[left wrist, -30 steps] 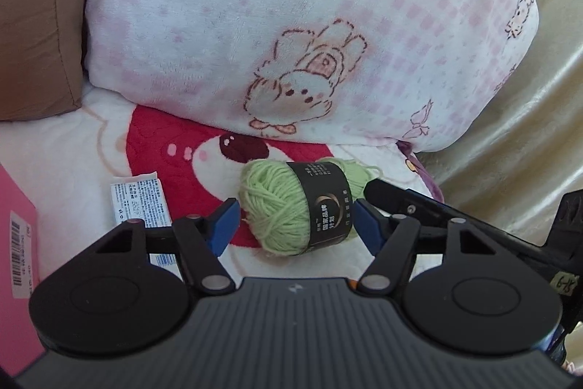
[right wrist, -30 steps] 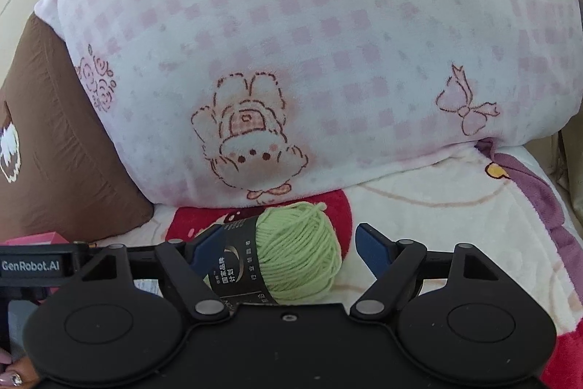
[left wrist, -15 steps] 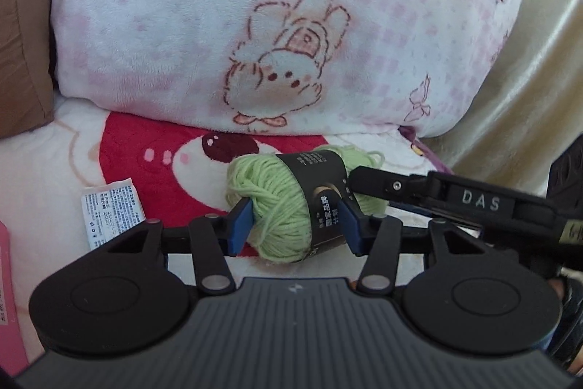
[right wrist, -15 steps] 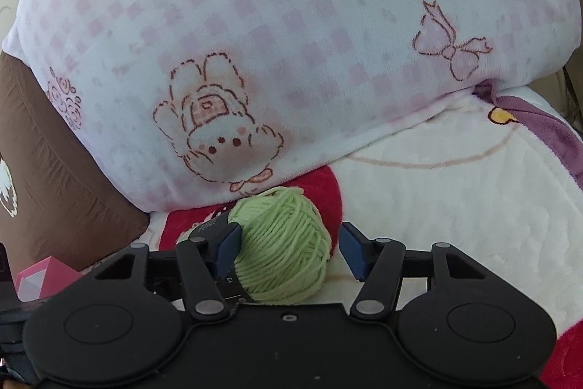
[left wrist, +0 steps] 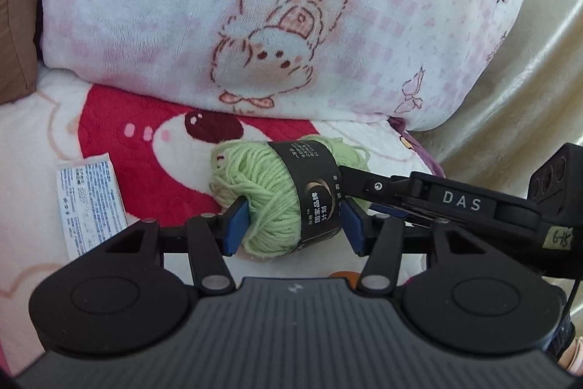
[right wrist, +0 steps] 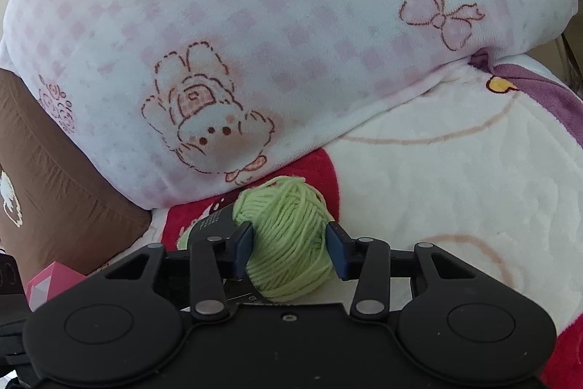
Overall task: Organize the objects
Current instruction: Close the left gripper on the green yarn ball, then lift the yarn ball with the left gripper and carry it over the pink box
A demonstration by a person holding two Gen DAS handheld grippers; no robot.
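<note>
Both sets of jaws are clamped on one ball of green yarn (left wrist: 277, 195): the left gripper (left wrist: 293, 225) presses its blue pads (left wrist: 236, 225) against the ball's left end and against its black paper band (left wrist: 313, 185), while the right gripper (right wrist: 289, 248), whose jaws have just been closing, squeezes the bare right end of the same ball (right wrist: 288, 239) between its own blue pads (right wrist: 337, 252).

In the left wrist view, at 9 o'clock, a white printed label (left wrist: 91, 203) lies flat on the red and white plush blanket (left wrist: 120, 166), well apart from the yarn. The yarn sits at the centre, resting on that blanket just below the pink checked pillow (left wrist: 277, 17) with its rabbit drawing, which fills 12 o'clock. At 3 o'clock a black arm of the right-hand tool marked "DAS" (left wrist: 459, 205) reaches in and meets the ball's far side. Cream fabric (left wrist: 528, 68) fills 2 o'clock.

In the right wrist view, a brown cushion (right wrist: 47, 170) sits at 9 o'clock, with the corner of a pink box (right wrist: 51, 283) at 8 o'clock. The yarn lies just below the centre, its banded end turned toward 9 o'clock. The blanket (right wrist: 455, 192) spreads white toward 3 o'clock, edged in purple.
</note>
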